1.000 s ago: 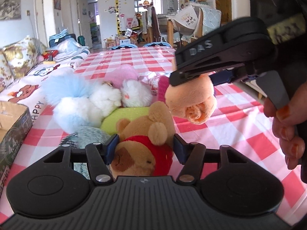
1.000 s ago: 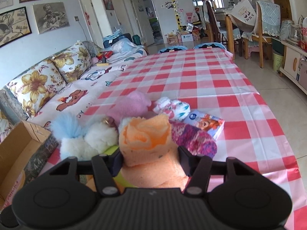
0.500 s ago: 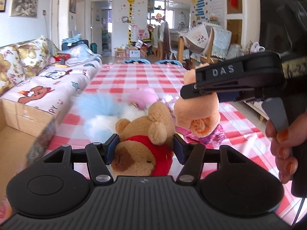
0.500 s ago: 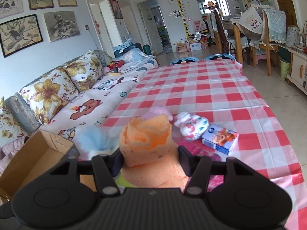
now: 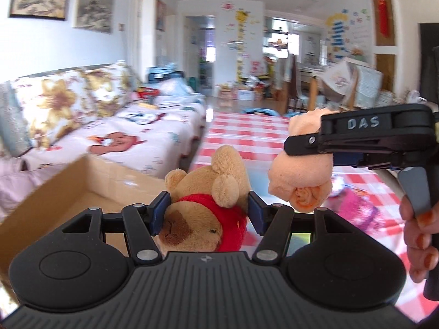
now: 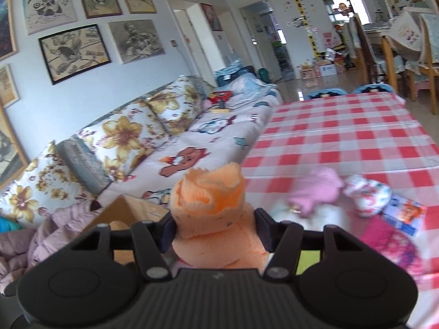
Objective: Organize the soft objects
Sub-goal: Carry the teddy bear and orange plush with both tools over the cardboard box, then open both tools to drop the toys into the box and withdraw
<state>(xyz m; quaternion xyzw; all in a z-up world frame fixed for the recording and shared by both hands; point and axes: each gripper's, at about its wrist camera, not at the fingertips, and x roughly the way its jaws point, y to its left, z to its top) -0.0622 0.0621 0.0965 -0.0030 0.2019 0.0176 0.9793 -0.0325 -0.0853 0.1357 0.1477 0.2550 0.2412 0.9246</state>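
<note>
Plush fills both grips. Nearest the left wrist camera, the left gripper [image 5: 208, 213] has its blue-padded fingers [image 5: 160, 212] pressed into the sides of a tan stuffed bear with a red shirt [image 5: 203, 205], which lies on its back with muzzle toward the camera and ears pointing away, its long axis running along the fingers. In the right wrist view, the right gripper [image 6: 215, 229] is pinching a rolled peach-orange knitted soft item [image 6: 210, 203] whose curled top stands up above the pads. Seen from the left camera, that roll hangs just to the right of the bear, close beside it; whether they touch cannot be told.

Just beyond and below the left gripper sits an open brown cardboard box [image 5: 82, 183], its open mouth lying forward and to the left of the bear. The same box shows at the lower left of the right view, so it lies leftward of both grippers, and the left one appears the nearer. Judging from the task, the box is the likely destination, and the bear would need to go forward-left and down over the near wall before the fingers part.

Farther right, on the red-and-white checked tablecloth [image 6: 343, 137], remain a pink fluffy toy [image 6: 318, 189], a white patterned soft bundle [image 6: 367, 194] and a magenta knitted piece [image 6: 389, 244], all blurred. Beyond the box stretches a sofa draped in a cartoon-print sheet [image 5: 142, 139].
</note>
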